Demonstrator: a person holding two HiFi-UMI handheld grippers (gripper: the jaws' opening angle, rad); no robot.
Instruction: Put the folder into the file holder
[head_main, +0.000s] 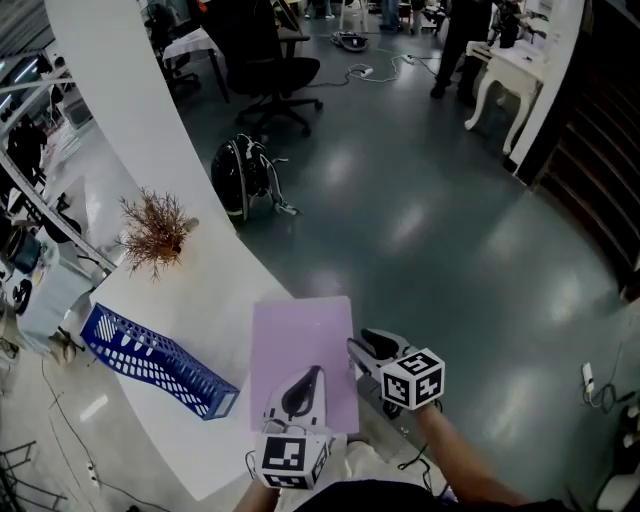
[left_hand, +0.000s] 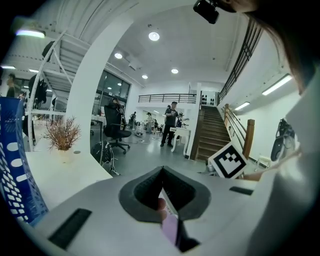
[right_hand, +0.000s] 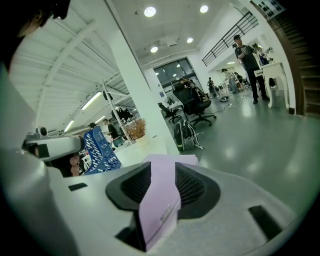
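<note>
Head view, inspector asking: where does the folder lie?

Operator: I see the lilac folder (head_main: 303, 345) lying flat over the near edge of the white desk (head_main: 215, 290), one short edge towards me. Whether it rests on the top or is carried just above it, I cannot tell. The blue mesh file holder (head_main: 150, 362) sits on the desk to the folder's left, apart from it; the folder is not in it. A dried plant (head_main: 155, 232) stands further along the desk.

Inspector: State of the tongs?

Operator: Left gripper (head_main: 316, 372) — clamped on the folder's near edge. In the left gripper view its jaws meet at the tips, with the folder (left_hand: 170, 227) pinched low between them. Right gripper (head_main: 360, 345) — at the folder's right edge, jaws parted. In the right gripper view the folder (right_hand: 160, 200) runs between the pads, which do not press on it. The file holder (right_hand: 100, 150) shows beyond, to the left.
</note>
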